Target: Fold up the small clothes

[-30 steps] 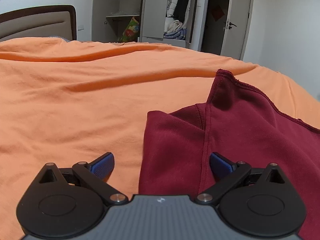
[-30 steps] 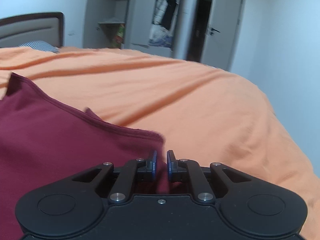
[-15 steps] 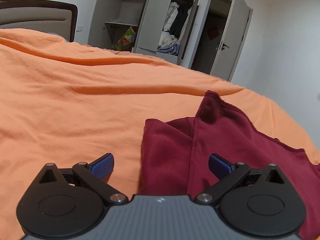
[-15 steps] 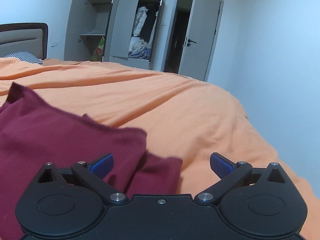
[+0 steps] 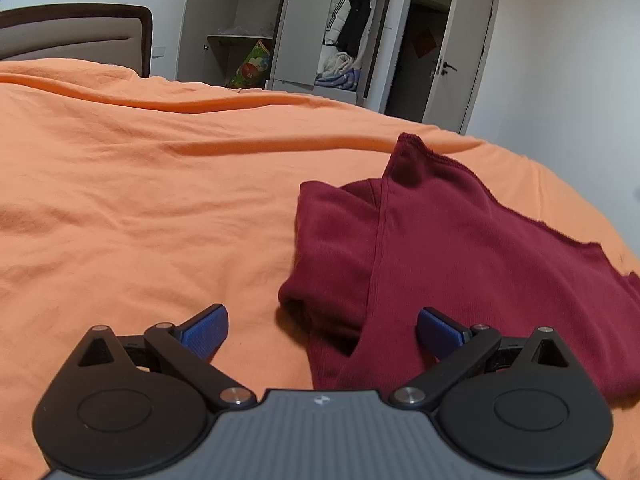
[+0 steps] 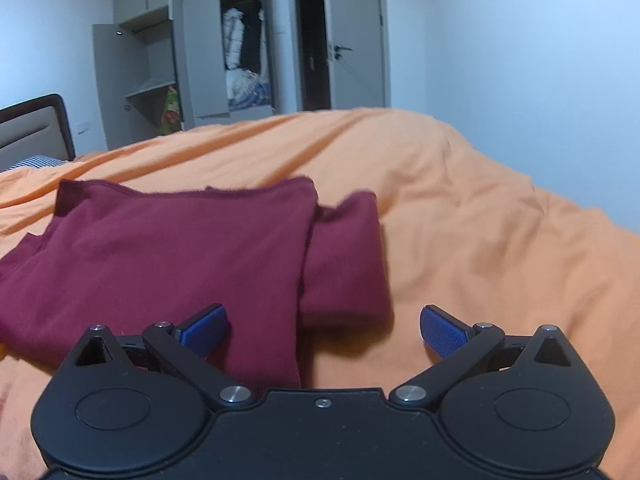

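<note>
Left gripper (image 5: 322,330): jaws wide apart, holding nothing; same as a second ago, only the camera has lifted and the garment's near left edge now sits between the pads rather than under them; the blue left pad (image 5: 205,330) is over bare orange bedspread (image 5: 140,208), the right pad over the cloth.

Maroon garment (image 5: 440,248): lying on the bedspread, one layer folded over another, a seam running down the top layer; the far corner stands up a little.

Right gripper (image 6: 324,330): this is the change; a second ago I had it pinched near the garment's edge, now the jaws are spread and empty, backed off above the cloth; right view is motion-blurred, so I can't say for sure how flat the fold landed.

From the right view, the maroon garment (image 6: 168,256) shows a folded panel with a narrower strip poking out on its right side; I read that as one fold placed and released; next likely a regrip for the next fold or a tidy of that strip.
</note>
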Available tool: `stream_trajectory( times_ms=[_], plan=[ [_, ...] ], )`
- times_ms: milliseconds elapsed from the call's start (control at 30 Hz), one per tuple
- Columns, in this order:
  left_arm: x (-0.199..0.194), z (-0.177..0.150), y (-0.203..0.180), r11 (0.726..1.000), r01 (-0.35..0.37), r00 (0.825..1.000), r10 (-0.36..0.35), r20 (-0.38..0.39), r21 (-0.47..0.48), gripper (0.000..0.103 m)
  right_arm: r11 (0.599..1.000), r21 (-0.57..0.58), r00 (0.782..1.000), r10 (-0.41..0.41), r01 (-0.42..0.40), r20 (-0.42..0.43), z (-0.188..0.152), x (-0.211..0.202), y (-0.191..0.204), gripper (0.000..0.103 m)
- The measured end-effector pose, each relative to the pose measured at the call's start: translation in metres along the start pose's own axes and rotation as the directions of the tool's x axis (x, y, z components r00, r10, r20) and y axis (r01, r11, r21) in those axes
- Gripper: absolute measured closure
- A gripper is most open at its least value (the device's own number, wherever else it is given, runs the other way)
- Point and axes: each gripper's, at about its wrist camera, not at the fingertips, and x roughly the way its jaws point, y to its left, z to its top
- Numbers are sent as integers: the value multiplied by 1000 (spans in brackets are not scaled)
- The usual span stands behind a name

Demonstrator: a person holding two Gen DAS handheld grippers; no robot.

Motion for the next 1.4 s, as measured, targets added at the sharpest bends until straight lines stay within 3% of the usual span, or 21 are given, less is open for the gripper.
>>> stream_trajectory(
  times_ms=[133, 333, 467, 567, 667, 733, 800, 900, 967, 1033, 1100, 1300, 1400],
  plan=[
    [-6, -1, -3, 1000, -18, 1000, 18, -6, 2, 0, 1000, 26, 1000, -17, 17, -3, -5, -3, -1, 1],
    [-27, 0, -6, 1000, -14, 998, 14, 53, -12, 0, 1000, 26, 1000, -13, 13, 17, -5, -11, 3, 1],
    [-42, 3, -19, 997, -10, 991, 0, 130, 73, 0, 999, 37, 1000, 1, -2, 7, -9, -12, 6, 1],
    [-42, 11, -29, 989, 31, 987, -53, 153, 141, 1, 999, 37, 1000, 10, -10, 4, -9, -12, 10, 1],
    [-31, 20, -36, 981, 91, 986, -112, 120, 169, 14, 999, 30, 1000, 15, -16, 14, -7, -13, 12, 1],
    [-16, 25, -40, 982, 91, 992, -104, 70, 164, 26, 1000, 22, 1000, 16, -17, 21, -6, -15, 15, 1],
    [-3, 30, -42, 985, 75, 996, -81, 29, 155, 29, 1000, 19, 1000, 18, -18, 24, -6, -17, 17, 1],
    [13, 36, -40, 991, 68, 998, -66, -26, 115, 43, 1000, 18, 999, 21, -22, 24, -6, -18, 17, 1],
    [19, 36, -34, 994, 82, 995, -78, -55, 78, 56, 1000, 15, 999, 22, -22, 23, -7, -19, 17, 1],
    [23, 35, -29, 993, 110, 991, -106, -87, 39, 86, 1000, 16, 999, 21, -21, 24, -7, -19, 17, 1],
    [24, 34, -27, 994, 108, 990, -105, -95, 24, 97, 1000, 18, 1000, 22, -22, 23, -7, -19, 17, 1],
    [1, 34, -27, 998, 60, 998, -60, 2, 14, 100, 999, 1, 999, 32, -32, 28, -7, -21, 21, 1],
    [-7, 32, -18, 997, 54, 998, -53, 14, -48, 100, 999, -11, 999, 35, -34, 31, -7, -23, 25, 1]
  ],
)
